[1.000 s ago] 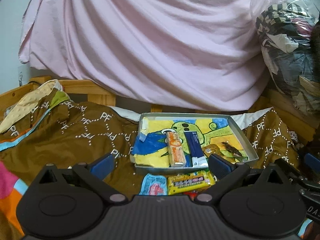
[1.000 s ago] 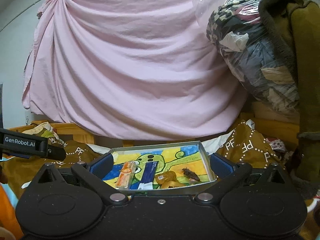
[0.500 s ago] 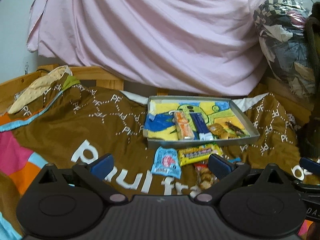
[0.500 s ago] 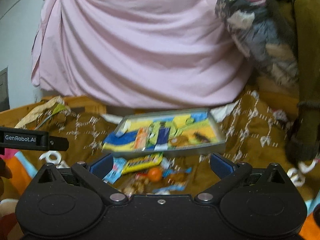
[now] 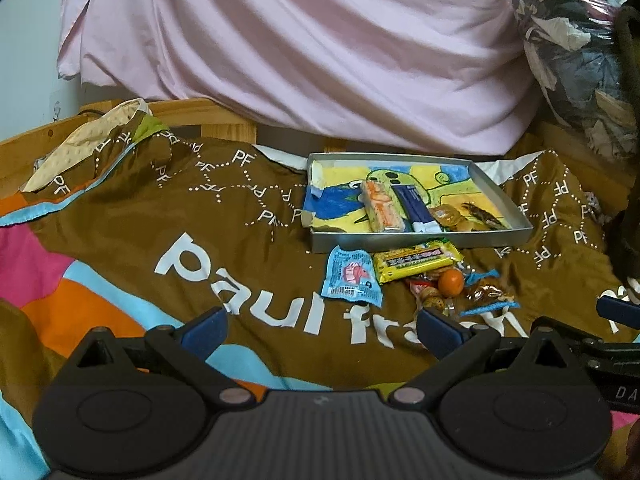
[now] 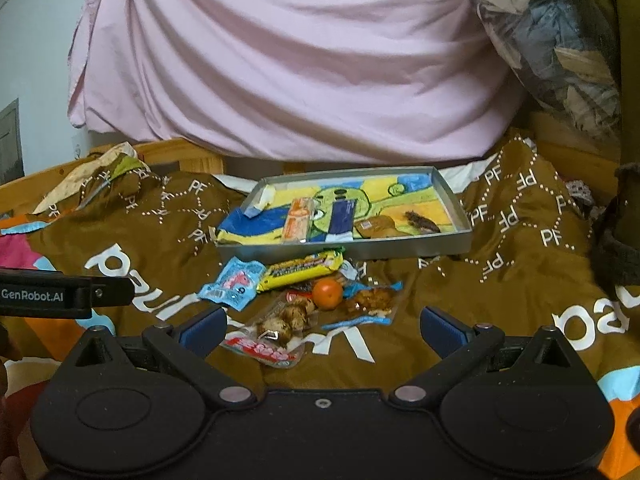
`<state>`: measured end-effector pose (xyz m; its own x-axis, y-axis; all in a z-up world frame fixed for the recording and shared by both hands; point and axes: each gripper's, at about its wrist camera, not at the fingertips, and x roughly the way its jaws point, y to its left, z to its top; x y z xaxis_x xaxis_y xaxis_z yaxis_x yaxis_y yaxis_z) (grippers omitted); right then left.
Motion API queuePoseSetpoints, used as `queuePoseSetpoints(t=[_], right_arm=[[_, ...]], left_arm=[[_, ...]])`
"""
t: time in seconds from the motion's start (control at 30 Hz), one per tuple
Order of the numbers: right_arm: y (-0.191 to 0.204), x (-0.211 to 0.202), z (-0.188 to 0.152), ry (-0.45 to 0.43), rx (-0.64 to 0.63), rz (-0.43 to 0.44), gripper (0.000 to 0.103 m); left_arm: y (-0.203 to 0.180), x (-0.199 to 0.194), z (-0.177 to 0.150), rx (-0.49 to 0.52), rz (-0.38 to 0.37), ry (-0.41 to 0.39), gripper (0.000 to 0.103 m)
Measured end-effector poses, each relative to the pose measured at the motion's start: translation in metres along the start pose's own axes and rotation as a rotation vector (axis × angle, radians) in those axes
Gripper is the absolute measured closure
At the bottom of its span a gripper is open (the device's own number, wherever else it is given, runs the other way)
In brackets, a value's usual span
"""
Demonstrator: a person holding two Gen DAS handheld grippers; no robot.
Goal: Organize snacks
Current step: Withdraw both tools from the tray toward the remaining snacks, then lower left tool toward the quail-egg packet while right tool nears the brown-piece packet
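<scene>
Two grippers, left (image 5: 322, 330) and right (image 6: 322, 326), hovering over the bedspread (image 6: 500, 300), fingers wide, empty. Loose snacks (image 6: 316, 292) heaped just beside the metal tray's (image 6: 360, 249) near edge; several more inside.

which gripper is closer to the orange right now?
Right. The right gripper sits just short of the orange, roughly centred on it. The left gripper is farther back, with the orange off toward its right finger.

loose snacks (image 6: 304, 296) lie on the blanket (image 6: 500, 300) before the tray (image 6: 400, 249).
</scene>
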<state>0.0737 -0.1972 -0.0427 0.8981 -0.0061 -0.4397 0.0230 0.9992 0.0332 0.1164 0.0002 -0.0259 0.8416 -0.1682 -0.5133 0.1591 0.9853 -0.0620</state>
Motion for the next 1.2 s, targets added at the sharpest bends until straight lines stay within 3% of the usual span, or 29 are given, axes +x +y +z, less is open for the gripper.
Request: queuePoseSetpoints(t=[0.57,1.2], right_arm=[[0.000,0.014,-0.002,0.123,0.004,0.007,0.001],[-0.026,0.032,0.028,0.098,-0.048,-0.006,0.001]], left_arm=[[0.000,0.007,-0.002,0.029,0.028,0.048,0.001],[-0.027,0.047,0.007,0.097,-0.004,0.097,0.001]])
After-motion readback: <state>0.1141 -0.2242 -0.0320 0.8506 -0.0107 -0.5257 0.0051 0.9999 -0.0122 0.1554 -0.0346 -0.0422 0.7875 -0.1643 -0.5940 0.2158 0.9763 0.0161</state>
